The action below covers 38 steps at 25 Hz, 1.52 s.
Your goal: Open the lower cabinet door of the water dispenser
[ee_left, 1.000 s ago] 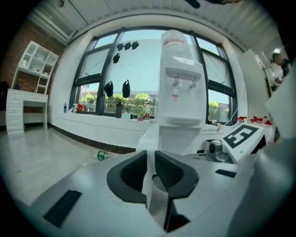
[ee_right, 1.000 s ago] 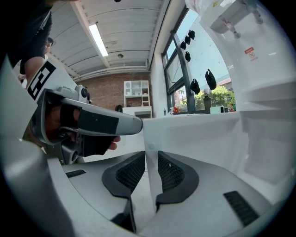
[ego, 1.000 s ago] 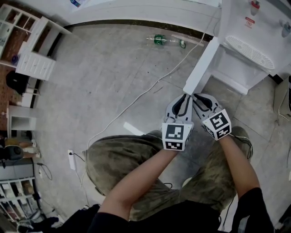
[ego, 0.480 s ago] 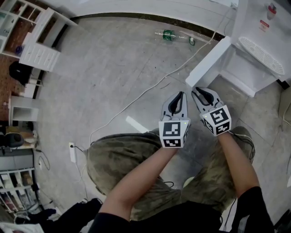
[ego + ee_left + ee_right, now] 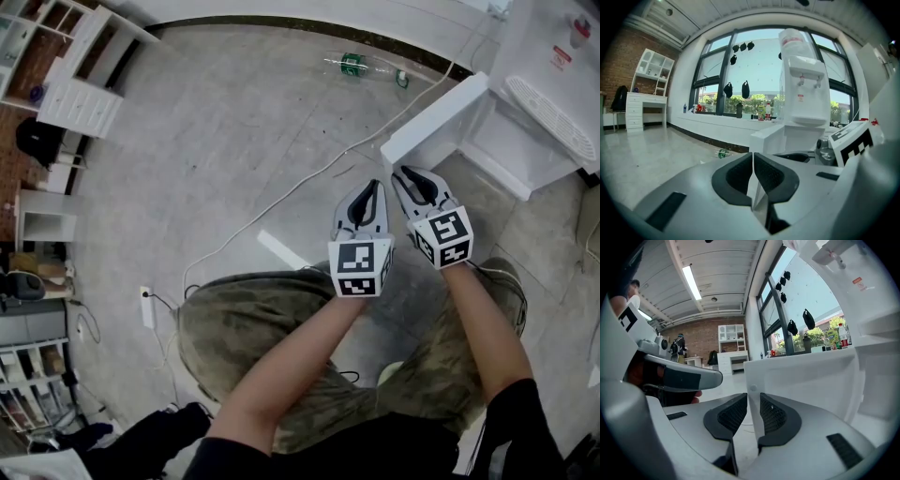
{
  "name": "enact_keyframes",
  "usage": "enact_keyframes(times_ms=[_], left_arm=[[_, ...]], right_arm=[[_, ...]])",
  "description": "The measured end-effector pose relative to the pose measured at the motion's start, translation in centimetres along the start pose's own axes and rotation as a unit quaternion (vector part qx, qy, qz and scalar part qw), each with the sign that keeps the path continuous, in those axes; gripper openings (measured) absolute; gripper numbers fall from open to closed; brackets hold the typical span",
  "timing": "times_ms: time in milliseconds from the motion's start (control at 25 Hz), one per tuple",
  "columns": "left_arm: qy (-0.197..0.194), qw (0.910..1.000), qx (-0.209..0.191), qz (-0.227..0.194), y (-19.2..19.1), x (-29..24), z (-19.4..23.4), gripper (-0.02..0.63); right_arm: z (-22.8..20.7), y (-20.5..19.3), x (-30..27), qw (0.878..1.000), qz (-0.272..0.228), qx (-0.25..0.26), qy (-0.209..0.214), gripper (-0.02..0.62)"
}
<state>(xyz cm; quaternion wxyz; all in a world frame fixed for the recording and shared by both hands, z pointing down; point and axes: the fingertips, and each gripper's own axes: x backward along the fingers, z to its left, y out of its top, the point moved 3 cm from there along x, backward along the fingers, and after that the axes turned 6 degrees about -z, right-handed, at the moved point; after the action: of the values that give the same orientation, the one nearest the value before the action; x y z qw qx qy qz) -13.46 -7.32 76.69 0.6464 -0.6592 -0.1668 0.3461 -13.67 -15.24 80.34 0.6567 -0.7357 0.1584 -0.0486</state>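
Note:
The white water dispenser stands at the top right of the head view. Its lower cabinet door is swung out towards me, showing the white cabinet inside. My right gripper is shut on the door's free edge; in the right gripper view the door's thin edge sits between the black pads. My left gripper hangs just left of it, apart from the door and shut on nothing. The left gripper view shows its pads pressed together, with the dispenser ahead.
A plastic bottle lies on the floor by the wall. A white cable runs across the grey floor to a socket strip. White shelves stand at the left. My legs are below the grippers.
The door has swung further open with the right gripper on its edge. The left gripper has come off the door's corner and closed.

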Motion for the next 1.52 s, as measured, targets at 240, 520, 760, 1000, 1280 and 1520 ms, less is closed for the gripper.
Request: enact_keyframes(times_ms=[240,520,760,1000,1280,1520], left_arm=[[0.006,1.0,0.004,0.001,-0.4,0.1,1.0,0.011],[0.014,0.9995,0.027,0.001,-0.6,0.1,2.2,0.006],[0.014,0.9976,0.065,-0.02,1.2,0.0,1.8,0.006],[0.046,0.9952,0.085,-0.018,0.8,0.1,4.1,0.005],[0.052,0.9945,0.089,-0.02,0.5,-1.1,4.4,0.005],[0.047,0.9925,0.111,-0.021,1.1,-2.6,4.3,0.005]], right_arm=[[-0.2,0.2,-1.4,1.0,0.005,0.007,-0.004,0.077],[-0.3,0.6,-3.2,1.0,0.006,-0.005,-0.022,0.077],[-0.5,0.7,-4.7,0.999,0.004,-0.015,-0.028,0.077],[-0.7,0.7,-5.6,0.998,-0.004,-0.022,-0.052,0.077],[-0.9,1.0,-7.2,0.998,0.005,-0.007,-0.069,0.075],[-1.3,1.2,-8.8,0.997,0.015,-0.021,-0.078,0.069]])
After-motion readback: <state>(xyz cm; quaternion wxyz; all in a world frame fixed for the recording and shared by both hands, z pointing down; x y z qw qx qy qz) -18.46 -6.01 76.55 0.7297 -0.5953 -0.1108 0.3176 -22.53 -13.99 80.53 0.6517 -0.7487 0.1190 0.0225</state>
